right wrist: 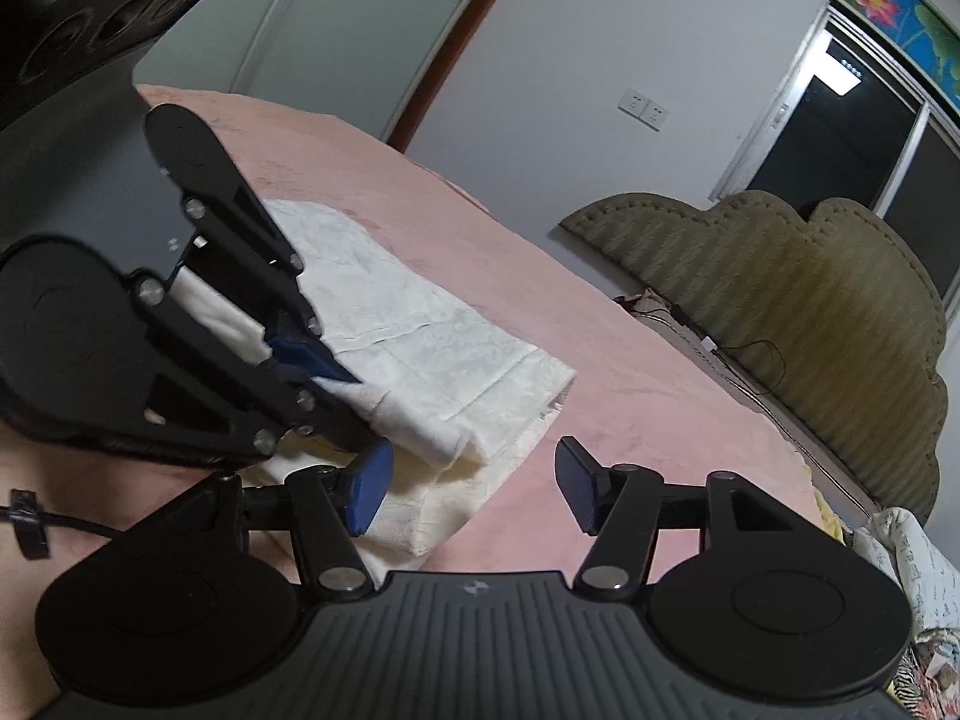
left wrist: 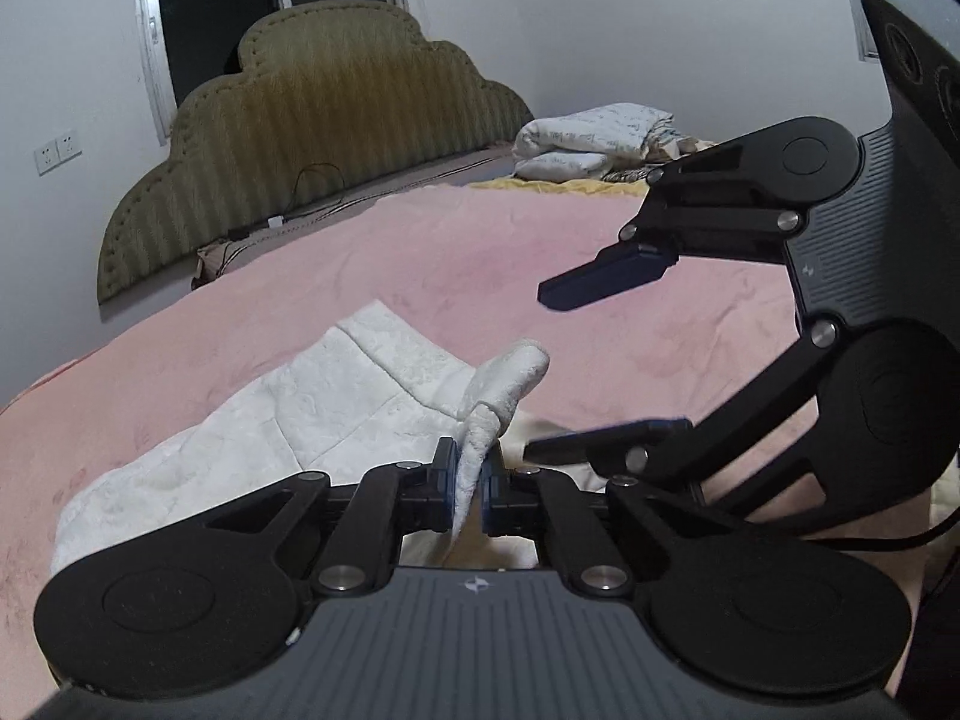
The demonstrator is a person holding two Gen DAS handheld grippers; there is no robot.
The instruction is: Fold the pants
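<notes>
Left gripper was clamped tight on a pinched-up fold of the white pants, its blue pads pressing the fabric from both sides; the fold stood up above the pads and curled over to the right. Right gripper sat just right of the pants' near edge, jaws about half apart, nothing between them. Its left pad hung over the cream-white near layer of the pants, touching or not unclear; its right pad was over bare pink blanket.

The pants lay flat on the blanket near the front edge of the bed, folded into a long strip running away and left from the left gripper, with a squared far end. In the right wrist view the strip's corner ended just beyond the right gripper.

Beyond and to the right of the pants the pink blanket was open and smooth. Past the pants stood an olive padded headboard, with a cable at its base. Folded bedding was stacked at the bed's far right corner, well apart from the pants. Behind the headboard: a dark window and a white wall.
</notes>
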